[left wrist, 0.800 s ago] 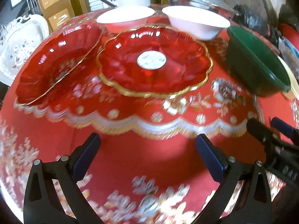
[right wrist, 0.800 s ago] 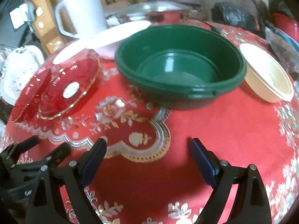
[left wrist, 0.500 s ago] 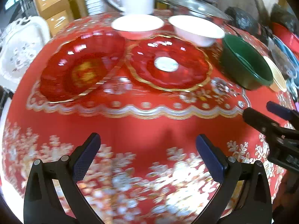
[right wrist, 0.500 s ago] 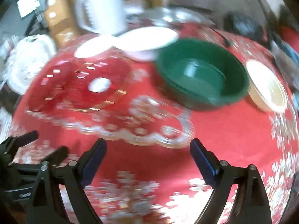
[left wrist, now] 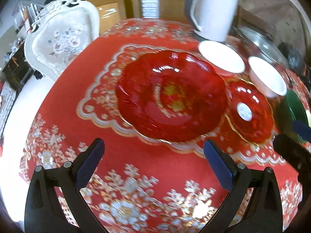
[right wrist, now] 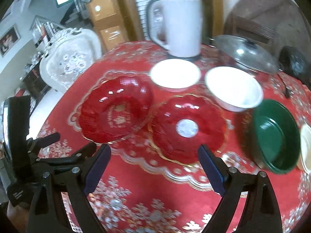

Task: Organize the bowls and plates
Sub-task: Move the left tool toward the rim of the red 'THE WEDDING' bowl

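Note:
Two red glass plates lie side by side on the red tablecloth: a plain one (left wrist: 171,97) (right wrist: 114,108) on the left and one with a white sticker (left wrist: 250,110) (right wrist: 186,128) on the right. Behind them stand two white bowls (right wrist: 175,74) (right wrist: 233,89). A green bowl (right wrist: 272,134) and a cream bowl (right wrist: 306,145) sit at the right. My left gripper (left wrist: 153,165) is open and empty, in front of the plain plate. My right gripper (right wrist: 153,167) is open and empty, in front of the sticker plate.
A white kettle (right wrist: 178,27) and a glass pot lid (right wrist: 246,54) stand at the back of the table. A white ornate chair (left wrist: 60,40) stands off the table's left side. The left gripper's body (right wrist: 38,155) shows at the left of the right wrist view.
Both grippers have pulled back and swung left; the left one now faces the plain red plate and the right one the two red plates. Nothing on the table has moved.

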Tool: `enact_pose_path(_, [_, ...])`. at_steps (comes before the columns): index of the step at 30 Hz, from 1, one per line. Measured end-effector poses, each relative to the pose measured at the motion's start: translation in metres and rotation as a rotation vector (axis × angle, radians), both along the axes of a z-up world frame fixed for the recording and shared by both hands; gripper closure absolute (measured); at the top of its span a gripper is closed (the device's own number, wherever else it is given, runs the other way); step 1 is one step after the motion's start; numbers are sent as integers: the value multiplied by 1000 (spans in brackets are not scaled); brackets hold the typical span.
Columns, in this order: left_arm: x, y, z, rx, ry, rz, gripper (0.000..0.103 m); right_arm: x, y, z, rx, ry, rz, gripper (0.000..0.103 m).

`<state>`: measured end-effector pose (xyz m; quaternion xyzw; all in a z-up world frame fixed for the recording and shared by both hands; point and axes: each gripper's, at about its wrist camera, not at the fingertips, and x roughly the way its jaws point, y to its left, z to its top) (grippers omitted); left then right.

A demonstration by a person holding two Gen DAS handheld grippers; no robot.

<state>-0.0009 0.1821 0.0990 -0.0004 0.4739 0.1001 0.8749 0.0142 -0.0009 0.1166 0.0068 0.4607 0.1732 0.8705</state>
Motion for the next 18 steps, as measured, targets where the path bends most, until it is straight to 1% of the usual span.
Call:
enact_pose_path(1, [2, 1, 3, 12, 16, 6, 1, 1, 4, 0, -1, 0, 7, 12])
enact_pose_path(3, [5, 9, 4, 9, 22, 18, 1, 3, 13, -1, -12, 5, 27, 12])
enact_pose_path(4, [9, 10, 0, -1, 38, 21, 1, 6, 18, -2, -19, 3, 33, 12])
enact_pose_path(9, [23, 29, -11, -35, 42, 29, 1, 18, 30, -1, -22, 14, 34, 12])
enact_pose_path(14, [38, 45, -13, -41, 36, 17, 1, 37, 42, -7, -15, 36, 22, 12])
enact_pose_path(18, [50, 54, -18, -53, 50, -2, 1, 54, 53, -13, -31, 60, 15, 12])
